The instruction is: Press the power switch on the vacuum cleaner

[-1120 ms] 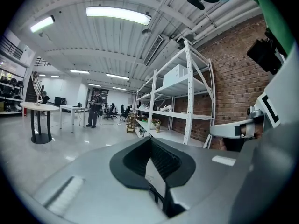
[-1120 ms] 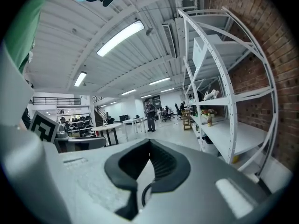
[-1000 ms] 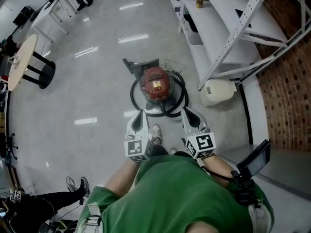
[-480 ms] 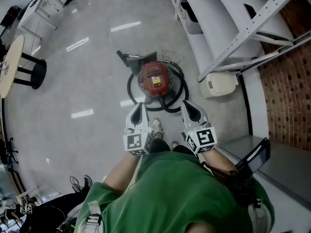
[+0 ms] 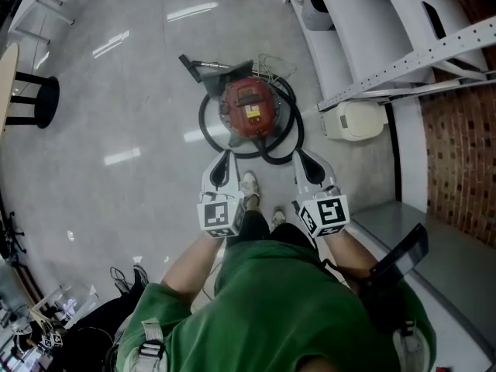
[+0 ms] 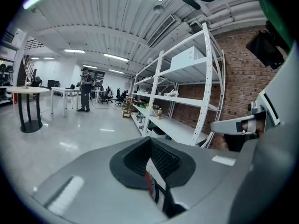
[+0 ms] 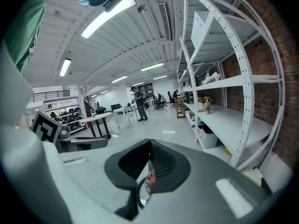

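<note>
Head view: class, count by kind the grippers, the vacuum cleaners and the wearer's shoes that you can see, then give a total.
Grippers: 2, the left gripper and the right gripper
Vacuum cleaner: 1
Shoes: 2, one forward, one further back
Total: 5

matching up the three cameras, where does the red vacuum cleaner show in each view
Head view: the vacuum cleaner sits upper centre, on the floor.
Left gripper view: only a red sliver of it, low centre, seen through the slit between the jaws.
Right gripper view: again a red sliver, low centre, between the jaws.
Shared landmark: the white shelving rack, on the right side in all three views.
</note>
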Demonstrator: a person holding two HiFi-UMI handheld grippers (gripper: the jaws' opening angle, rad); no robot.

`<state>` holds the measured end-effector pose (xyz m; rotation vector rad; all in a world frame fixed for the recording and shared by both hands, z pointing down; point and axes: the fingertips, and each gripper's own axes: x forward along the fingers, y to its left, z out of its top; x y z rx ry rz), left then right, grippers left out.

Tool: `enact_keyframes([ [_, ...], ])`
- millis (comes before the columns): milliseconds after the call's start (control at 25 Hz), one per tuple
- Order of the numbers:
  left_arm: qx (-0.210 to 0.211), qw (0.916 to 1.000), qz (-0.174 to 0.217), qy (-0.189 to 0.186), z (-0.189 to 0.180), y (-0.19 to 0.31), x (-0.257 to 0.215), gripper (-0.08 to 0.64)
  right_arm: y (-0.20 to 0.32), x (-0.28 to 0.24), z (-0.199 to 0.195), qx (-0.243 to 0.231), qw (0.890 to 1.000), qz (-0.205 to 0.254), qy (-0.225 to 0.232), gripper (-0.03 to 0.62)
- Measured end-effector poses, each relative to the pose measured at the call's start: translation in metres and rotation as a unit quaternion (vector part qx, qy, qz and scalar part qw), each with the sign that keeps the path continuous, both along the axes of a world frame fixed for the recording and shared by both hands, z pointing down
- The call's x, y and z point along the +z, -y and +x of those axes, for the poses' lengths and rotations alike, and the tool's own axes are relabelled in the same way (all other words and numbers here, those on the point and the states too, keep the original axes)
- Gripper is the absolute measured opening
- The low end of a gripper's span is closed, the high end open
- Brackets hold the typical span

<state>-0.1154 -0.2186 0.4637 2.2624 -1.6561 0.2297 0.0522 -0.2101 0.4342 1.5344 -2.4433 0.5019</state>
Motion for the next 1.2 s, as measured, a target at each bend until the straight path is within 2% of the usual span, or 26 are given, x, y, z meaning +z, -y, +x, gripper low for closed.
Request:
enact_keyframes([
  [640, 0.015, 0.9982, -0.058, 0.003, -0.003, 0.049, 0.092, 0.008, 0.058, 0.088, -0.015, -0.002, 0.999, -0.043, -0.008, 0.003],
  [1200, 0.025, 0.9947, -0.099, 0.013, -0.003, 0.068, 0.179, 0.008, 0.084, 0.181, -0.021, 0.001, 0.997, -0.081, -0.009, 0.003],
])
